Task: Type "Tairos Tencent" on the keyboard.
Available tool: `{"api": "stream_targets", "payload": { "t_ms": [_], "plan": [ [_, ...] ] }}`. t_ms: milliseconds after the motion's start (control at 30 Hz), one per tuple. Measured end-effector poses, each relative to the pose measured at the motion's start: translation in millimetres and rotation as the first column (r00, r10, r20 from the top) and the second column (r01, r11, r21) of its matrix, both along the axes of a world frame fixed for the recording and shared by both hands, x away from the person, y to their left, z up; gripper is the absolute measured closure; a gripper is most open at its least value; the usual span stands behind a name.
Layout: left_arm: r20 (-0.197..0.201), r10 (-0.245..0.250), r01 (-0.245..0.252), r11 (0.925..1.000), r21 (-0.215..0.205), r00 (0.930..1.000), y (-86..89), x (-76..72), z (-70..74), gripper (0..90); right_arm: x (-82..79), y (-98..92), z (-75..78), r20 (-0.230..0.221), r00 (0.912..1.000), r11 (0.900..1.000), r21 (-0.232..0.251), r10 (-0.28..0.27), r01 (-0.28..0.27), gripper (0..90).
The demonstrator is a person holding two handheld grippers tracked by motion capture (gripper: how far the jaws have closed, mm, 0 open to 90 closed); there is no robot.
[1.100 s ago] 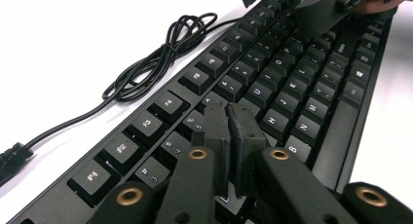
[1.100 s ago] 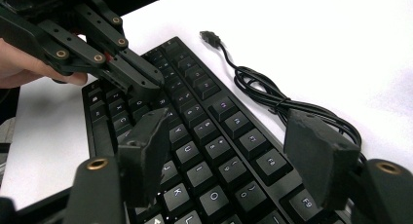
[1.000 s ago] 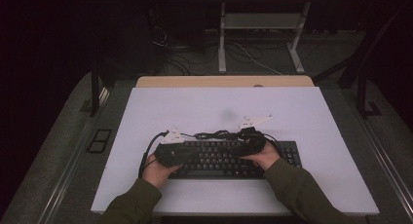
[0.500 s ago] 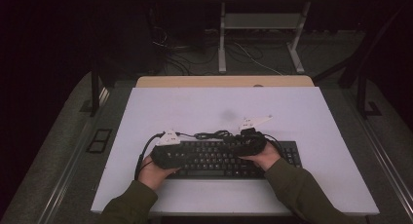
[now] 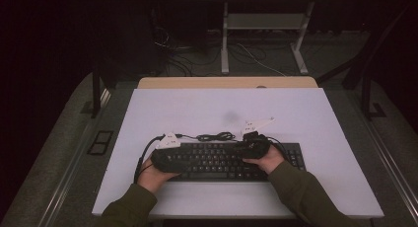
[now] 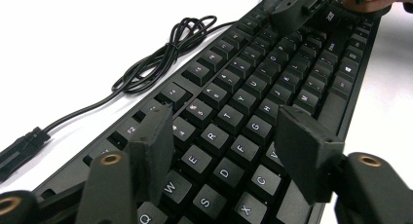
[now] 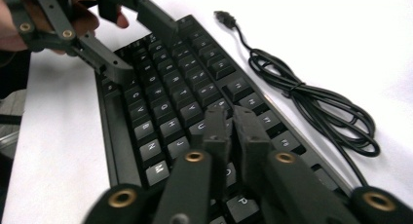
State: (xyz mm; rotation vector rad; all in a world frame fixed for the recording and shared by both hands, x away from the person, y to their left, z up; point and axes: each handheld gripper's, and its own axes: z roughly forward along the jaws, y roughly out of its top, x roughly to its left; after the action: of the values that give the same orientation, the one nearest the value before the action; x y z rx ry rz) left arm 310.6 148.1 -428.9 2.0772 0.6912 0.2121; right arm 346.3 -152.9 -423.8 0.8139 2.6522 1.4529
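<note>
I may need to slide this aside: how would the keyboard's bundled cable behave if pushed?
The cable is thin and lies in loose loops, so it is probably floppy and would bunch rather than slide whole. It runs to the keyboard, so it would likely drag along.

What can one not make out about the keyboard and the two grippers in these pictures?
- Keyboard, high view: key legends too small; the hands and grippers cover both ends.
- Left gripper, its own view: open above the keys; contact unclear.
- Right gripper, its own view: the shut jaws hide the key beneath.
- Cable: its keyboard end is hidden behind the right gripper.
</note>
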Motion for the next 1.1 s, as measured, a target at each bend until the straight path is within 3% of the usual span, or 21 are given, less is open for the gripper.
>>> {"api": "stream_targets", "payload": {
  "t_ms": [367, 1100],
  "plan": [
    [0.011, 0.011, -0.011, 0.9999, 0.012, 0.9999, 1.5, 1.0, -3.9, 23.1, -0.8, 1.3, -1.9, -0.005, 0.9995, 0.999, -0.028, 0.032, -0.032, 89.2],
    [0.014, 0.014, -0.014, 0.9997, 0.020, 0.9998, 2.0, 1.1, -5.1, 22.5, -0.6, 5.3, -12.7, -0.016, 0.9992, 0.994, -0.107, 0.037, -0.038, 89.1]
  ]
}}
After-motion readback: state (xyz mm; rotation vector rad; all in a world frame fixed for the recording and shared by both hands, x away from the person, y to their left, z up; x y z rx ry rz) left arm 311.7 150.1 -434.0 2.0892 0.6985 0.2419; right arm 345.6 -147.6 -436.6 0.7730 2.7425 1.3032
